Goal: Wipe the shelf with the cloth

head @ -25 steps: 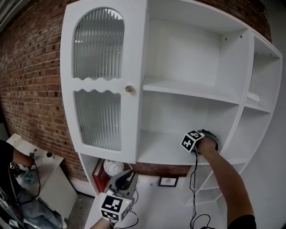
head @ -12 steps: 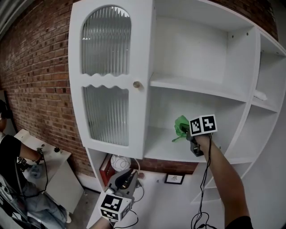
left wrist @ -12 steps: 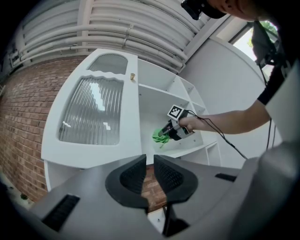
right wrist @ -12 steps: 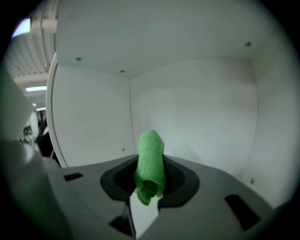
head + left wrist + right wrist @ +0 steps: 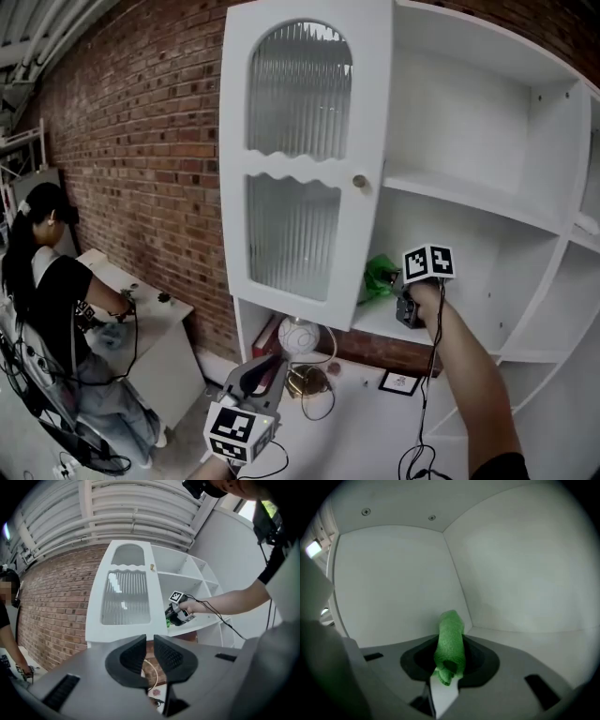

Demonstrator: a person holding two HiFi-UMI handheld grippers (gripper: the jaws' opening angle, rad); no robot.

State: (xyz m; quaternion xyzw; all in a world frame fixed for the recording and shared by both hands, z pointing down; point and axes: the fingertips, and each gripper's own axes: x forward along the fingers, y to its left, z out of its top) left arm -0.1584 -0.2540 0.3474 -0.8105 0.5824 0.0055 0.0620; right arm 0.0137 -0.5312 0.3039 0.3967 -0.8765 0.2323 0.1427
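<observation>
**Right tongs** (image 5: 449, 663) are clamped on the green cloth (image 5: 450, 637), which is held inside the cupboard bay over the shelf (image 5: 380, 323). **Left tongs** (image 5: 149, 652) are almost closed on nothing and held low, well apart. Only a narrow fold is pinched, so the cloth could be dragged free. The door (image 5: 300, 169), just beside the cloth, could be knocked. Open room is offered rightward and toward the back corner.

Green cloth (image 5: 380, 277), bunched into a narrow roll and clamped between the jaws of the right hand-held gripper (image 5: 449, 656). It sits inside the open compartment, close over the white shelf (image 5: 380, 322); whether they touch cannot be told.
</observation>
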